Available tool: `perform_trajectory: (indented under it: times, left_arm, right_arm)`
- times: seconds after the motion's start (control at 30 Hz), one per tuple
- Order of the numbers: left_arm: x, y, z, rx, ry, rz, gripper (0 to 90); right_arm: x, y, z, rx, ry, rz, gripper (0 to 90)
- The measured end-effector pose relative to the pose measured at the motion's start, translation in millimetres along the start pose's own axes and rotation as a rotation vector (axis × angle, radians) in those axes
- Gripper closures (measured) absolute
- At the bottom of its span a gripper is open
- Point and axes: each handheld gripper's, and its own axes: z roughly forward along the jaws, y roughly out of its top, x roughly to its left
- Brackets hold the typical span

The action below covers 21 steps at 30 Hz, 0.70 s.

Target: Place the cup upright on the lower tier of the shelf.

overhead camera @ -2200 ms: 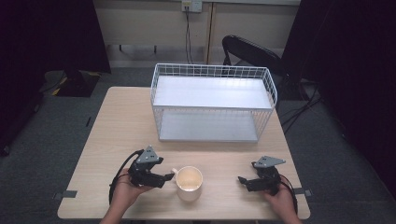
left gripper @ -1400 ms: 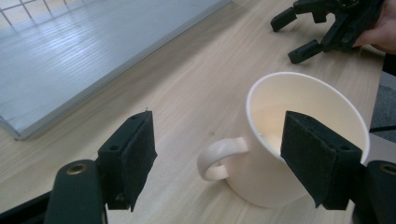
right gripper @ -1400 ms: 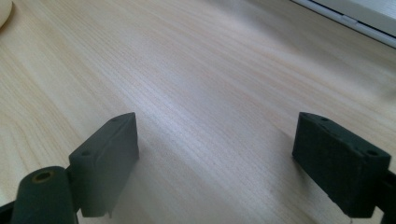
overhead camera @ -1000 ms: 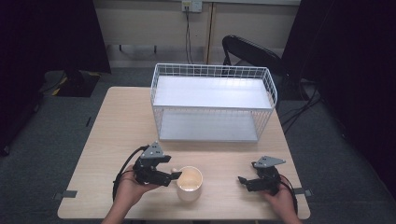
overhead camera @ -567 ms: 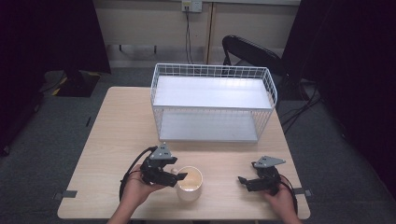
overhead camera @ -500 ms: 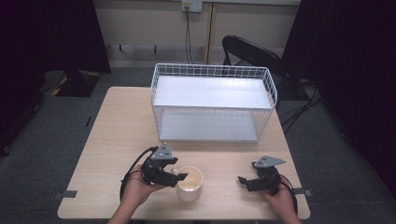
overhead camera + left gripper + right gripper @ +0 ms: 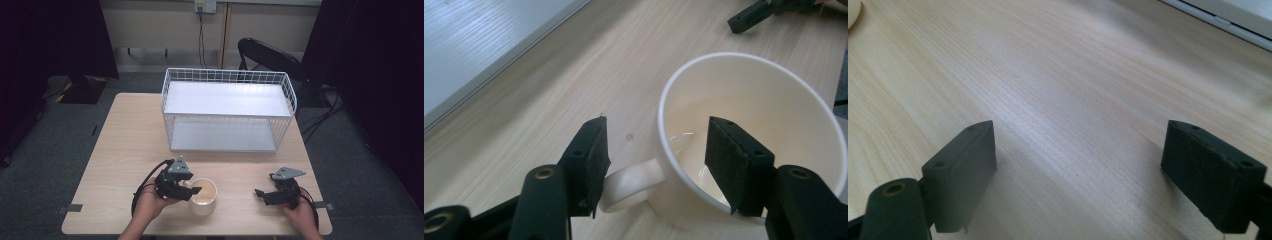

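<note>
Left gripper (image 7: 654, 150) jaws just been closing, straddling mug (image 7: 203, 196) rim by handle, pads not yet pressing. Right gripper (image 7: 272, 194) spread wide, idle near table (image 7: 125, 150) front-right corner. Mug at front edge, unlifted; wire rack (image 7: 227, 112) empty.

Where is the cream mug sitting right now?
In the high view the mug stands near the table's front edge, left of centre, at the left gripper, in front of the wire rack.

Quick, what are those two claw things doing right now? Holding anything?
Left gripper: jaws have just been closing astride the mug wall, one pad inside, one by the handle; not yet pressing.
Right gripper: open, holding nothing, over the table.
</note>
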Motion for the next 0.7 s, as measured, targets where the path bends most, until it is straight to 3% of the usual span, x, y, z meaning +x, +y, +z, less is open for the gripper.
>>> perform_trajectory:
  times: [0.2,0.5,0.7]
  left_arm:
    - [0.9,1.3,-0.7,0.002,0.004,0.002,49.4]
    - [-3.6,3.1,3.6,0.032,0.034,0.03,69.6]
    - [-2.2,2.0,4.9,0.046,0.031,0.012,78.2]
  right_arm:
    - [0.0,0.0,0.0,0.0,0.0,0.0,13.7]
    - [0.1,0.0,0.0,0.0,0.0,0.001,13.7]
    - [0.0,0.0,0.0,0.0,0.0,0.0,13.7]
